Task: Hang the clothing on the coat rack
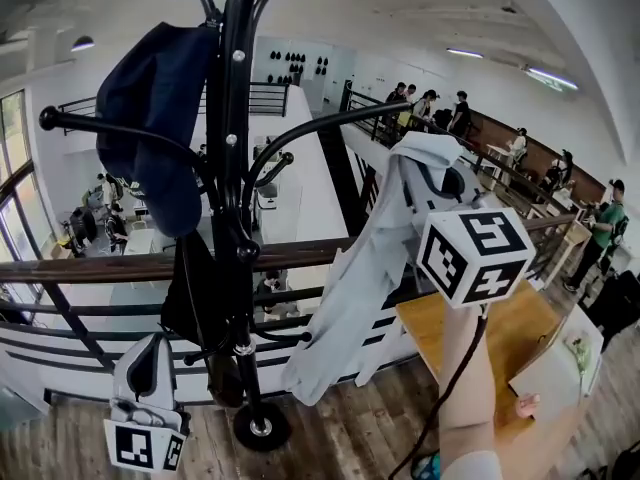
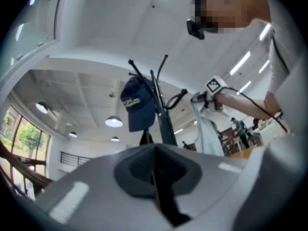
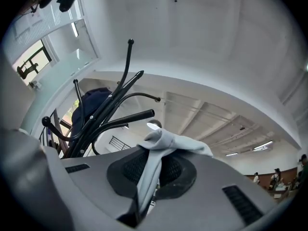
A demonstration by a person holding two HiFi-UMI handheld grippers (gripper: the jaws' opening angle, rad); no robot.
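Note:
A light grey garment hangs down from my right gripper, which is shut on its top edge just beyond the tip of a long hook arm of the black coat rack. In the right gripper view the grey cloth is pinched between the jaws of the right gripper, with the coat rack's hooks close ahead. My left gripper is low beside the rack's base, shut and empty. In its own view the left gripper looks up at the coat rack and the garment.
A navy cap sits on an upper left hook, and a dark item hangs lower on the pole. The round base rests on a wooden floor by a railing. A wooden table is at the right; people stand far behind.

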